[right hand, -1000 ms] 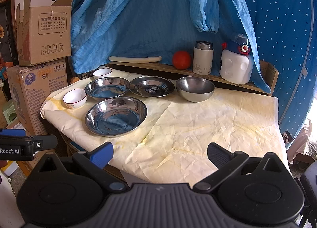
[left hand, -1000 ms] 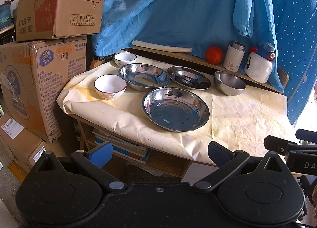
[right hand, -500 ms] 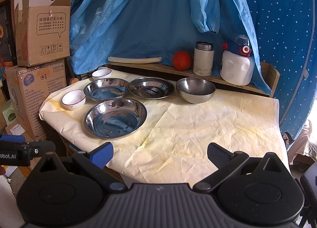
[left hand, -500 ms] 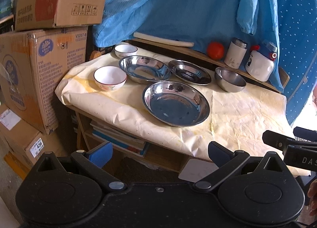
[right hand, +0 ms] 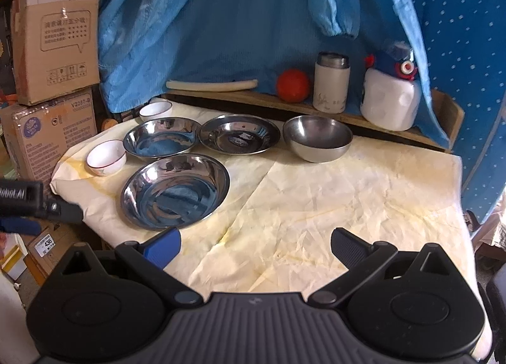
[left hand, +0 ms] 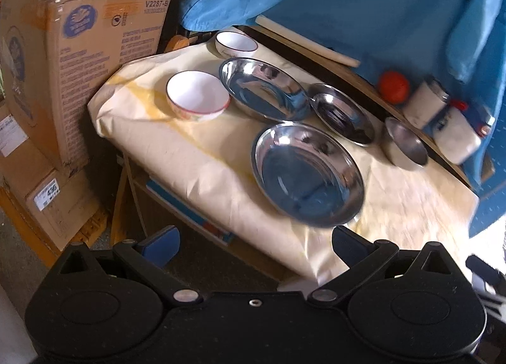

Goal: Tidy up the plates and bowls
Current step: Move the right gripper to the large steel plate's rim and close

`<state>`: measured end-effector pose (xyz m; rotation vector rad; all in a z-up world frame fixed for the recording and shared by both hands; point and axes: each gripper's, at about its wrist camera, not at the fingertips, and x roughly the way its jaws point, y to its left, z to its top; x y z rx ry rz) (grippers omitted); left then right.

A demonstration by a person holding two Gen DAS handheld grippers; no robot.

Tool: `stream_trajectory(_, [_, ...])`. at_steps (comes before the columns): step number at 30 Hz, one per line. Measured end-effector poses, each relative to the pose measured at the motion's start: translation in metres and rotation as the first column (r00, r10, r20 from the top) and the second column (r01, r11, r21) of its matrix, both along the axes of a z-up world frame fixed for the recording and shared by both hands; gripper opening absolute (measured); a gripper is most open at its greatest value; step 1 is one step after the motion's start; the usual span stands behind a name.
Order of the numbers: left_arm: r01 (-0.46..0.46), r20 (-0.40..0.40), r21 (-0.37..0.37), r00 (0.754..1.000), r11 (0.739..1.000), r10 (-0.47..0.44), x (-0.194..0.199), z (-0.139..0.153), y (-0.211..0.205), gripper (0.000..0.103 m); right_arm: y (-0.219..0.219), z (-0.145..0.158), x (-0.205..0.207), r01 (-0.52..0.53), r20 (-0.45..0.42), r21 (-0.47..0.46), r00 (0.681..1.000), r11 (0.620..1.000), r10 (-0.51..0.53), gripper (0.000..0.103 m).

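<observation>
Three steel plates lie on the cloth-covered table point(right hand: 348, 193): the nearest plate point(right hand: 175, 190) point(left hand: 306, 174), a back-left plate point(right hand: 161, 141) point(left hand: 264, 92) and a middle plate point(right hand: 240, 136) point(left hand: 343, 114). A steel bowl point(right hand: 317, 138) point(left hand: 406, 145) stands to their right. A white red-rimmed bowl point(right hand: 106, 157) point(left hand: 197, 98) sits at the left, and a second white bowl point(right hand: 156, 111) point(left hand: 235, 44) behind it. My left gripper point(left hand: 254, 245) is open, short of the table's front edge. My right gripper point(right hand: 256, 245) is open over bare cloth, holding nothing.
Stacked cardboard boxes point(left hand: 72, 57) stand left of the table. On a wooden shelf point(right hand: 348, 114) at the back are a red ball point(right hand: 292, 85), a white flask point(right hand: 331, 85) and a white jug point(right hand: 390, 98). Blue fabric point(right hand: 237, 16) hangs behind. Books point(left hand: 189, 209) lie under the table.
The left gripper has moved closer to the table's front-left and tilted, so the plates look larger. The right gripper has edged forward slightly. No dish has moved.
</observation>
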<state>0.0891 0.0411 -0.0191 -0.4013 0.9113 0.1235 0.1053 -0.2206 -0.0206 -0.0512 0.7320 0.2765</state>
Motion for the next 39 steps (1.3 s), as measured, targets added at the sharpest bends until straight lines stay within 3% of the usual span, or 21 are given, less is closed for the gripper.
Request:
stream_trajectory(8, [0.046, -0.009, 0.077, 0.999, 0.996, -0.045, 0.077, -0.004, -0.007, 0.102, 0.011, -0.018, 0.078, -0.07, -0.105, 0.042, 0.992, 0.997, 0.074, 0.103])
stream_trajectory(16, [0.17, -0.039, 0.186, 0.985, 0.968, -0.166, 0.128, -0.018, -0.019, 0.101, 0.018, -0.036, 0.135, -0.174, -0.221, 0.124, 0.955, 0.977, 0.198, 0.09])
stream_trajectory(22, [0.188, -0.106, 0.165, 0.979, 0.968, -0.172, 0.144, -0.036, -0.012, 0.096, 0.026, -0.047, 0.156, -0.255, -0.284, 0.17, 0.913, 0.952, 0.295, 0.072])
stream_trajectory(29, [0.189, -0.179, 0.124, 0.97, 0.974, -0.165, 0.154, -0.051, -0.007, 0.091, 0.038, -0.057, 0.168, -0.287, -0.332, 0.191, 0.881, 0.939, 0.337, 0.041])
stream_trajectory(33, [0.2, -0.207, 0.075, 0.961, 0.977, -0.181, 0.155, -0.059, -0.004, 0.081, 0.041, -0.061, 0.172, -0.279, -0.353, 0.192, 0.875, 0.941, 0.332, 0.021])
stream_trajectory(39, [0.228, -0.194, 0.048, 0.957, 0.973, -0.215, 0.158, -0.06, -0.002, 0.073, 0.044, -0.062, 0.17, -0.248, -0.36, 0.182, 0.883, 0.951, 0.299, 0.015])
